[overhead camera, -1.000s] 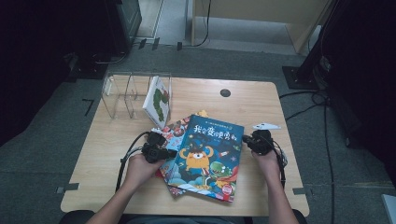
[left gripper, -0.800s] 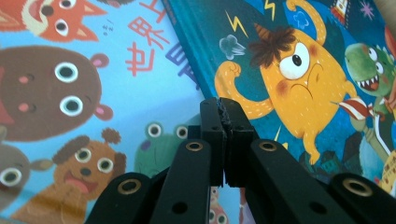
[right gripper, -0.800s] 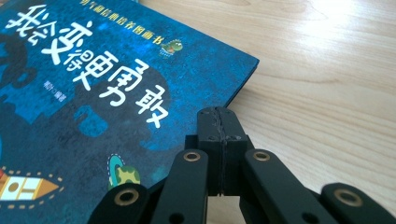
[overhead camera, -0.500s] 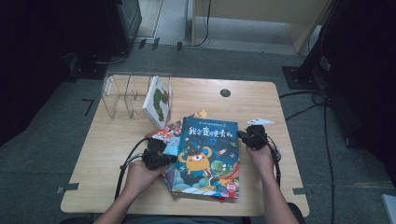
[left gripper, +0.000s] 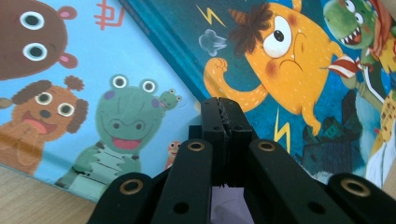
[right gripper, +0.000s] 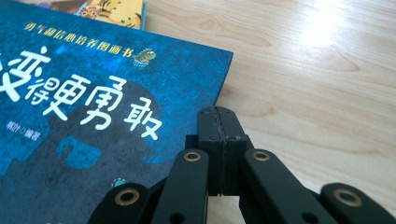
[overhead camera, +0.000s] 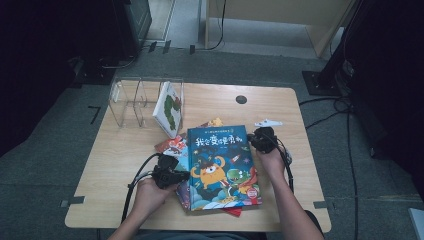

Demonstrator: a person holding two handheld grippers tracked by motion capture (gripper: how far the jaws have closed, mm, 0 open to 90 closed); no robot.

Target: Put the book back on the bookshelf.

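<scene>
The dark blue picture book [overhead camera: 220, 167] lies at the lower middle of the high view, topmost on a loose pile of picture books [overhead camera: 176, 147] on the wooden surface [overhead camera: 115, 150]. The left tongs [overhead camera: 186, 176] sit at its left edge with jaws pressed together on nothing. In the left gripper view they point at the orange monster on the cover, and a light blue book with a frog and bears [left gripper: 93, 107] peeks out beneath at the left. The right tongs [overhead camera: 250, 140], also together and empty, rest near the book's upper right corner.

With both pairs closed, pushing at the edges looks like the only option, and I judge the risks to come from that. The glossy cover could slide askew and drag the books below it. Closed tips could also ride up over the edge rather than catch it (the cover looks thin). A clear rack [overhead camera: 132, 102] at the upper left already holds one book upright [overhead camera: 167, 107].

Large white Chinese characters run across the cover, readable in the right gripper view as 变得勇敢, with a small yellow line above that I cannot read surely.
</scene>
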